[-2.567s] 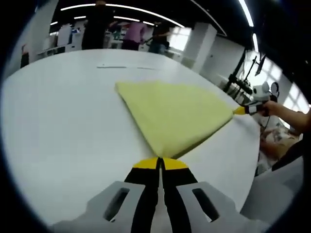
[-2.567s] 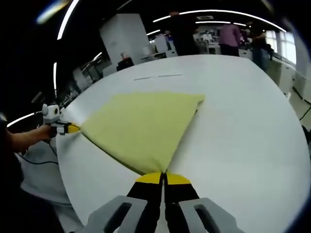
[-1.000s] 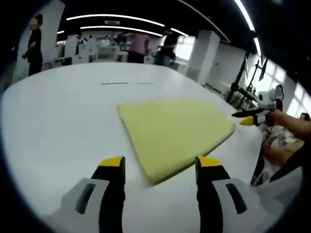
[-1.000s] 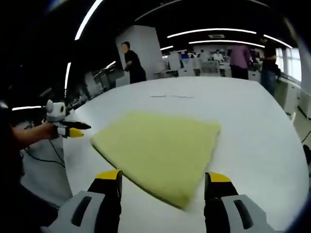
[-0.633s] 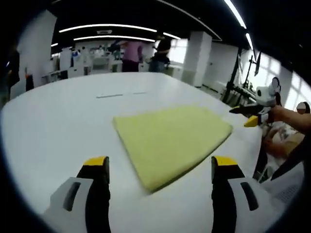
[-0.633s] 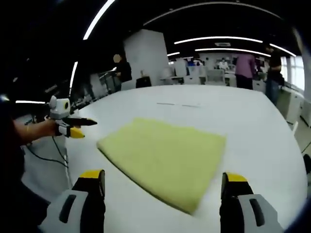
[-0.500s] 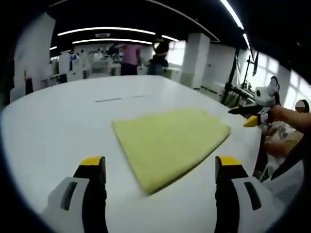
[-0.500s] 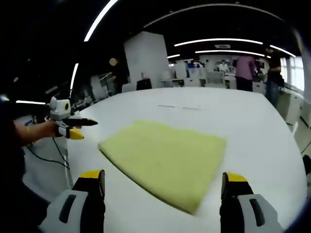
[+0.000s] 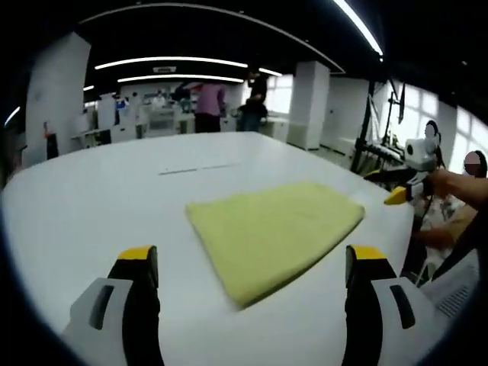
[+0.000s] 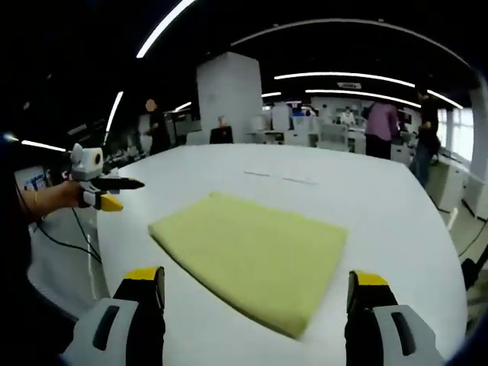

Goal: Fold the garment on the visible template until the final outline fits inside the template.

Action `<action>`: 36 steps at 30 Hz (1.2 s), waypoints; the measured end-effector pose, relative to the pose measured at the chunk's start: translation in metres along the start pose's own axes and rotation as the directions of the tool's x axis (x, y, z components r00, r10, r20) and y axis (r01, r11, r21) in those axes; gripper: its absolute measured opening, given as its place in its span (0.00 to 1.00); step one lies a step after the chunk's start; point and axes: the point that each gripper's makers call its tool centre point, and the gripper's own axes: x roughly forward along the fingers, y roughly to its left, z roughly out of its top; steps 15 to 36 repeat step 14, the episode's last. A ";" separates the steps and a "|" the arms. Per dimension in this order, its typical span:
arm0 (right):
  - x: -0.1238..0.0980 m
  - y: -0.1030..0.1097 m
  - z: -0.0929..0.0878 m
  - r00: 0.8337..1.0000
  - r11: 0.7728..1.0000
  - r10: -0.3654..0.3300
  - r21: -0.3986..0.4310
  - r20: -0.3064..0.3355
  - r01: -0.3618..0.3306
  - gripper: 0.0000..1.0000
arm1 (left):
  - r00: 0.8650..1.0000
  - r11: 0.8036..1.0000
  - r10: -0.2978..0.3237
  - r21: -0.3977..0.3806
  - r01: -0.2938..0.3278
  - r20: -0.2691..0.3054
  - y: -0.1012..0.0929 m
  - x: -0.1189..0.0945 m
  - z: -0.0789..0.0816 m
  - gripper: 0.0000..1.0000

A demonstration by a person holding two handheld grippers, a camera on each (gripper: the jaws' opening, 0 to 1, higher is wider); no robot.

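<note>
Yellow garment (image 9: 276,232) folded flat on white table (image 9: 91,206), 12 o'clock of both grippers; left gripper (image 9: 248,267) and right gripper (image 10: 255,288) jaws apart, holding nothing.

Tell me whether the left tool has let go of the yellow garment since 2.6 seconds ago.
Yes. The left tool now stands open, pulled back off the yellow garment, which lies flat on the white table.

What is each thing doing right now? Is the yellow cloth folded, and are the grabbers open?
yellow cloth: folded, lying flat on the table, nothing holding it
left gripper: open, holding nothing
right gripper: open, holding nothing
white table: bears the cloth
</note>
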 end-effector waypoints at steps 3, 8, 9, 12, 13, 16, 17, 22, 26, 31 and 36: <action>-0.001 0.000 0.000 1.000 1.000 -0.008 -0.009 0.000 0.008 0.98 | 1.000 1.000 -0.003 0.000 0.003 -0.005 0.001 -0.002 -0.001 0.99; -0.002 0.000 -0.004 1.000 1.000 -0.011 -0.029 -0.020 0.010 0.97 | 1.000 1.000 -0.007 -0.007 0.007 0.004 0.000 -0.005 -0.001 0.99; -0.002 0.000 -0.005 1.000 0.999 -0.011 -0.031 -0.022 0.010 0.97 | 1.000 1.000 -0.007 -0.010 0.007 0.004 0.000 -0.005 -0.002 0.99; -0.002 0.000 -0.005 1.000 0.999 -0.013 -0.033 -0.022 0.012 0.96 | 1.000 1.000 -0.008 -0.010 0.008 0.001 -0.001 -0.005 -0.003 0.99; -0.002 0.000 -0.004 1.000 0.999 -0.014 -0.032 -0.021 0.013 0.95 | 1.000 1.000 -0.007 -0.010 0.007 -0.003 0.000 -0.005 -0.004 0.99; -0.002 0.000 -0.004 1.000 0.999 -0.016 -0.032 -0.020 0.015 0.95 | 1.000 1.000 -0.006 -0.008 0.006 -0.004 0.000 -0.005 -0.005 0.99; -0.002 0.000 -0.004 1.000 0.999 -0.016 -0.032 -0.020 0.015 0.95 | 1.000 1.000 -0.006 -0.008 0.006 -0.004 0.000 -0.005 -0.005 0.99; -0.002 0.000 -0.004 1.000 0.999 -0.016 -0.032 -0.020 0.015 0.95 | 1.000 1.000 -0.006 -0.008 0.006 -0.004 0.000 -0.005 -0.005 0.99; -0.002 0.000 -0.004 1.000 0.999 -0.016 -0.032 -0.020 0.015 0.95 | 1.000 1.000 -0.006 -0.008 0.006 -0.004 0.000 -0.005 -0.005 0.99; -0.002 0.000 -0.004 1.000 0.999 -0.016 -0.032 -0.020 0.015 0.95 | 1.000 1.000 -0.006 -0.008 0.006 -0.004 0.000 -0.005 -0.005 0.99; -0.002 0.000 -0.004 1.000 0.999 -0.016 -0.032 -0.020 0.015 0.95 | 1.000 1.000 -0.006 -0.008 0.006 -0.004 0.000 -0.005 -0.005 0.99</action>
